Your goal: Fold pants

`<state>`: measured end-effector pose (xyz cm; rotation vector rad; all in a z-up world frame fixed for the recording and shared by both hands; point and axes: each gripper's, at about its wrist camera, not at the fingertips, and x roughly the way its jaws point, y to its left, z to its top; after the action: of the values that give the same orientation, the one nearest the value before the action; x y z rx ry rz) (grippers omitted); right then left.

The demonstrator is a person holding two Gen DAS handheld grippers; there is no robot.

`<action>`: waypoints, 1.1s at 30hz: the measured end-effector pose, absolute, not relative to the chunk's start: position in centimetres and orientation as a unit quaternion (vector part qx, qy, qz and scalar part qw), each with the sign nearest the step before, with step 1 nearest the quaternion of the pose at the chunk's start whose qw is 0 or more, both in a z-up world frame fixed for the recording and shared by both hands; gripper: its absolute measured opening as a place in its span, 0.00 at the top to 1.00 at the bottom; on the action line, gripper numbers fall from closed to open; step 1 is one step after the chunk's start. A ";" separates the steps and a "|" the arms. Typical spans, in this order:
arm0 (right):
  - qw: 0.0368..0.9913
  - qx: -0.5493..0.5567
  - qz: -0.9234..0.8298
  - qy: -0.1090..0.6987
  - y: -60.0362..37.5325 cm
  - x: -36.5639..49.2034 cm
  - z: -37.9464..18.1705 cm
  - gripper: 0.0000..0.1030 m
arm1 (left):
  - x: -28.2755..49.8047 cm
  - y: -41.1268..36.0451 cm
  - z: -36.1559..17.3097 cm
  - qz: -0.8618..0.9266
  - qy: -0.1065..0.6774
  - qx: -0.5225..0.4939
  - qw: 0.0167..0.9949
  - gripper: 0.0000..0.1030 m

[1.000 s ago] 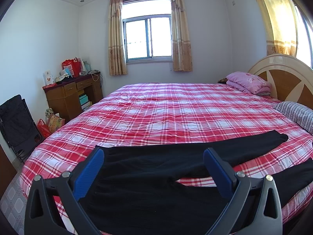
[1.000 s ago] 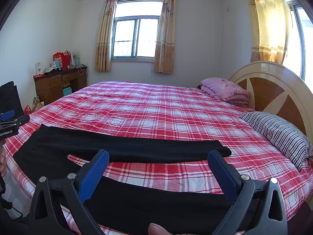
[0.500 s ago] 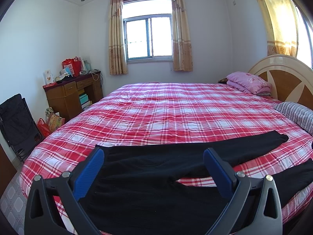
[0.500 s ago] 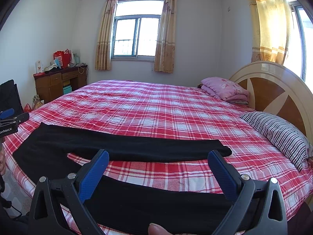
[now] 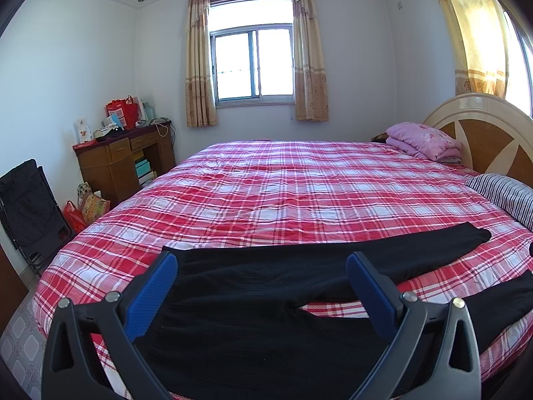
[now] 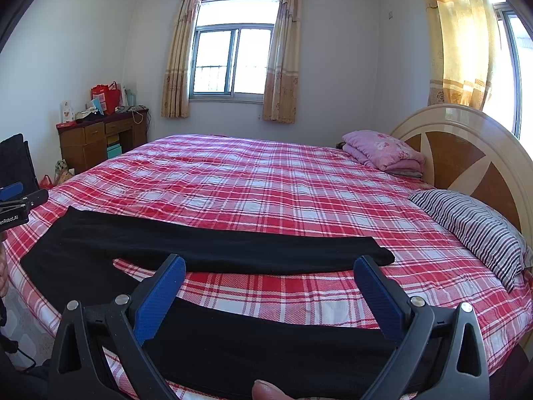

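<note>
Black pants lie flat on the near edge of a bed with a red plaid cover, waist to the left, the two legs spread apart toward the right. My left gripper is open and empty, hovering above the waist and crotch area. My right gripper is open and empty, hovering above the near leg, with the far leg beyond it. The left gripper also shows at the left edge of the right wrist view.
A striped pillow and a folded pink blanket lie by the round headboard on the right. A wooden desk with clutter and a black folded chair stand left of the bed. A fingertip shows at the bottom.
</note>
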<state>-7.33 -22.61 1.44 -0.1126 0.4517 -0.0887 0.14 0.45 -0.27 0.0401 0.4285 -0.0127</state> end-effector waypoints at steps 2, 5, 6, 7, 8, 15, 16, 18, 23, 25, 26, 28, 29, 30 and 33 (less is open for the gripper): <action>0.972 -0.056 -0.044 0.224 -22.6 -7.3 1.4 0.01 | 0.1 0.5 -0.3 -0.006 0.212 0.020 0.977 0.00; 0.972 -0.056 -0.044 0.224 -22.6 -7.3 1.4 0.01 | 0.1 0.5 -0.3 -0.006 0.213 0.020 0.977 0.00; 0.972 -0.056 -0.044 0.224 -22.6 -7.4 1.4 0.01 | 0.1 0.5 -0.3 -0.007 0.212 0.020 0.977 0.00; 0.972 -0.056 -0.044 0.224 -22.6 -7.4 1.4 0.01 | 0.1 0.5 -0.3 -0.006 0.212 0.020 0.977 0.00; 0.972 -0.056 -0.044 0.224 -22.6 -7.4 1.4 0.01 | 0.1 0.5 -0.3 -0.006 0.212 0.020 0.977 0.00; 0.971 -0.058 -0.047 0.226 -22.5 -7.2 1.2 0.01 | 0.1 0.5 -0.3 -0.006 0.212 0.020 0.977 0.00; 0.971 -0.058 -0.046 0.226 -22.6 -7.2 1.2 0.01 | 0.1 0.5 -0.3 -0.006 0.213 0.020 0.977 0.00; 0.971 -0.058 -0.047 0.226 -22.6 -7.2 1.2 0.01 | 0.2 0.6 -0.4 -0.007 0.213 0.019 0.977 0.00; 0.971 -0.060 -0.048 0.228 -22.4 -7.1 1.0 0.01 | 0.3 0.7 -0.7 -0.005 0.216 0.019 0.976 0.00; 0.970 -0.060 -0.048 0.228 -22.4 -7.1 0.9 0.01 | 0.4 0.7 -0.8 -0.004 0.217 0.018 0.976 0.00; 0.970 -0.061 -0.048 0.229 -22.4 -7.0 0.9 0.01 | 0.5 0.8 -0.9 -0.004 0.217 0.018 0.976 0.00; 0.970 -0.061 -0.049 0.229 -22.4 -7.0 0.8 0.01 | 0.6 0.7 -1.0 -0.003 0.219 0.018 0.976 0.00; 0.970 -0.061 -0.049 0.230 -22.4 -7.0 0.7 0.01 | 0.6 0.7 -1.0 -0.003 0.220 0.018 0.975 0.00; 0.970 -0.062 -0.049 0.231 -22.4 -6.9 0.6 0.01 | 0.7 0.7 -1.2 -0.003 0.221 0.017 0.975 0.00; 0.969 -0.063 -0.050 0.234 -22.3 -6.6 0.2 0.01 | 1.2 0.7 -1.8 -0.001 0.228 0.017 0.974 0.00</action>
<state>-6.64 -22.31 0.18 -0.1267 0.4739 -0.1015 1.21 0.66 -1.83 0.0351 0.4595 -0.0030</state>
